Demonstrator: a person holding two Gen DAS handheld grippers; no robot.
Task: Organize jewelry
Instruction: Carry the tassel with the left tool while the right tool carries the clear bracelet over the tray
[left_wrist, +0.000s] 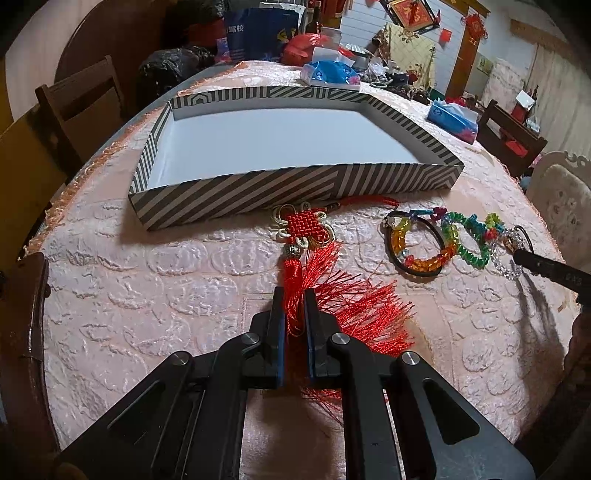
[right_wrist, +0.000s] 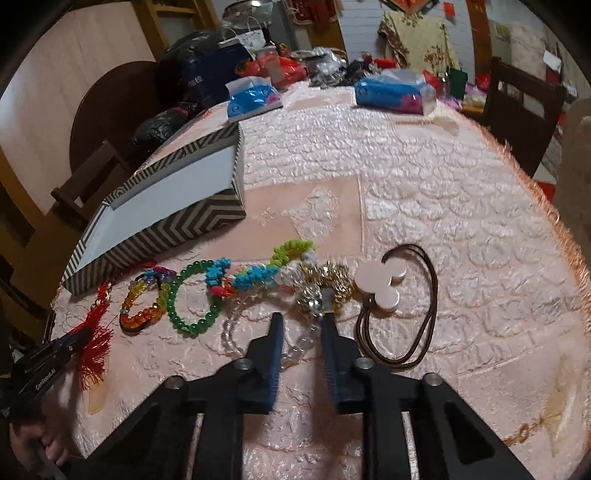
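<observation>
Left wrist view: left gripper (left_wrist: 295, 306) pinches the tassel of the red knot ornament (left_wrist: 304, 229), lying just before the striped box (left_wrist: 236, 195). Risk: loose threads may slip or snag the tablecloth (left_wrist: 147, 277) on lifting. Right gripper (right_wrist: 301, 332) stands partly open, holding nothing, straddling the clear bead bracelet (right_wrist: 232, 332) beside the gold brooch (right_wrist: 332, 284).

Left tongs (left_wrist: 294, 295) clamp the red tassel (left_wrist: 295, 280) before the striped box (left_wrist: 236, 199).
</observation>
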